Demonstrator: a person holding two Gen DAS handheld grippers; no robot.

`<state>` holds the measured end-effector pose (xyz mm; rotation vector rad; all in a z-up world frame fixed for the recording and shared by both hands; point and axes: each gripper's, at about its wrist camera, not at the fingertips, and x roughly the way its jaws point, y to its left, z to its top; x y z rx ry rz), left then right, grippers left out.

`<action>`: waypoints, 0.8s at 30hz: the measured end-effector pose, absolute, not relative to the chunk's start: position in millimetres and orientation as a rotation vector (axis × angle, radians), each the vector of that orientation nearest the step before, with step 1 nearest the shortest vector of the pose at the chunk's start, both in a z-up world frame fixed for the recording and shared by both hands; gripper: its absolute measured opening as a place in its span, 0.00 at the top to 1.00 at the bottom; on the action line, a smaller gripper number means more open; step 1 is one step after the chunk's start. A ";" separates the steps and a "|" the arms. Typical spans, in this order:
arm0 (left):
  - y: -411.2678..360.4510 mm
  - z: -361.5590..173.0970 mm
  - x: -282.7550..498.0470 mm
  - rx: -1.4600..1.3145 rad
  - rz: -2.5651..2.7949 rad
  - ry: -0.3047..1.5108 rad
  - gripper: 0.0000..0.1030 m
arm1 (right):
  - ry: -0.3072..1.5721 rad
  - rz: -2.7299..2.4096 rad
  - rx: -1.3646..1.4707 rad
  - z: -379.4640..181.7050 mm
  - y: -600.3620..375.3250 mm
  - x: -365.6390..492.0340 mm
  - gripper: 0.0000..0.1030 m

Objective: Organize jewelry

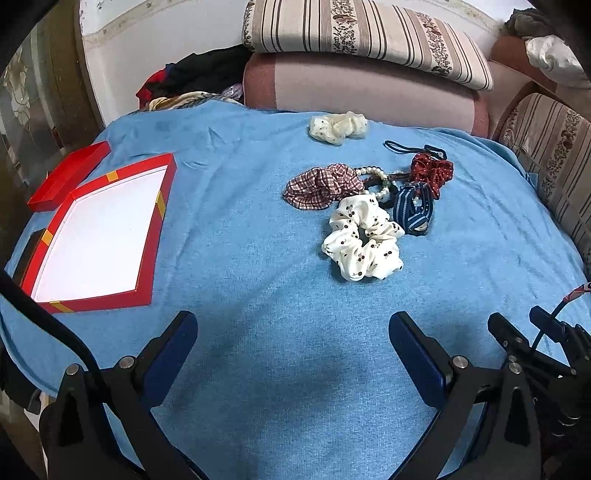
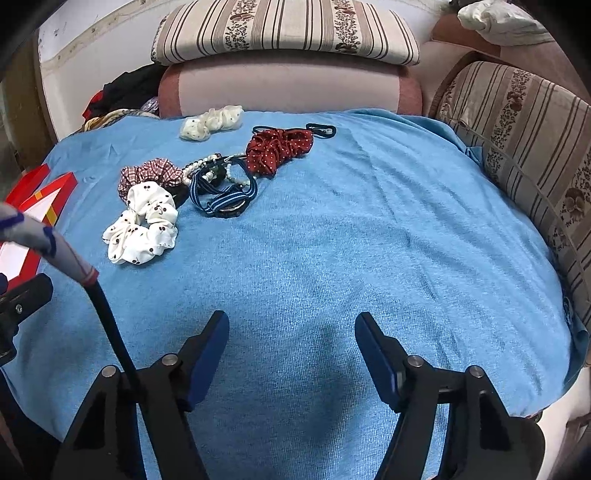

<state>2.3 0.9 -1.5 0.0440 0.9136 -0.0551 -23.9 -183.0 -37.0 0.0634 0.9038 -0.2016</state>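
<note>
A pile of hair ties and jewelry lies on the blue cloth (image 1: 240, 240): a white cherry-print scrunchie (image 1: 364, 240) (image 2: 142, 229), a red checked scrunchie (image 1: 321, 186) (image 2: 147, 173), a pearl bracelet (image 1: 373, 173) (image 2: 195, 168), a blue striped band (image 1: 413, 208) (image 2: 225, 197), a red dotted scrunchie (image 1: 432, 171) (image 2: 279, 149). A cream dotted scrunchie (image 1: 338, 127) (image 2: 210, 123) lies apart, farther back. An open red box (image 1: 98, 236) with a white floor sits at the left. My left gripper (image 1: 293, 332) and right gripper (image 2: 291, 332) both stand open above bare cloth, well short of the pile.
A red lid (image 1: 70, 175) lies behind the box. Striped cushions (image 2: 284, 29) and a pink sofa back (image 1: 362, 85) border the far edge, another cushion (image 2: 524, 147) the right. Dark clothes (image 1: 192, 77) are heaped at the back left. A black cable (image 2: 110, 332) crosses my right gripper's left side.
</note>
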 end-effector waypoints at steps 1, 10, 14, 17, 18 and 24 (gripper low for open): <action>0.8 -1.5 2.8 0.046 -0.054 0.915 0.00 | 0.905 -0.202 0.063 -37.4 -183.2 -23.5 0.27; -1.6 -6.6 7.4 0.052 -0.070 0.938 0.00 | 0.907 -0.202 0.063 -39.8 -185.8 -18.5 0.27; -3.1 -7.1 9.1 0.060 -0.082 0.940 0.00 | 0.912 -0.194 0.078 -38.4 -190.2 -13.5 0.31; -3.7 -6.9 10.3 0.062 -0.095 0.943 0.00 | 0.916 -0.193 0.092 -36.8 -194.4 -8.2 0.32; -4.3 -7.0 11.0 0.064 -0.100 0.945 0.00 | 0.916 -0.192 0.091 -36.9 -194.7 -6.0 0.32; -5.6 -7.9 16.8 0.075 -0.099 0.947 0.00 | 0.925 -0.191 0.081 -37.5 -196.8 3.1 0.32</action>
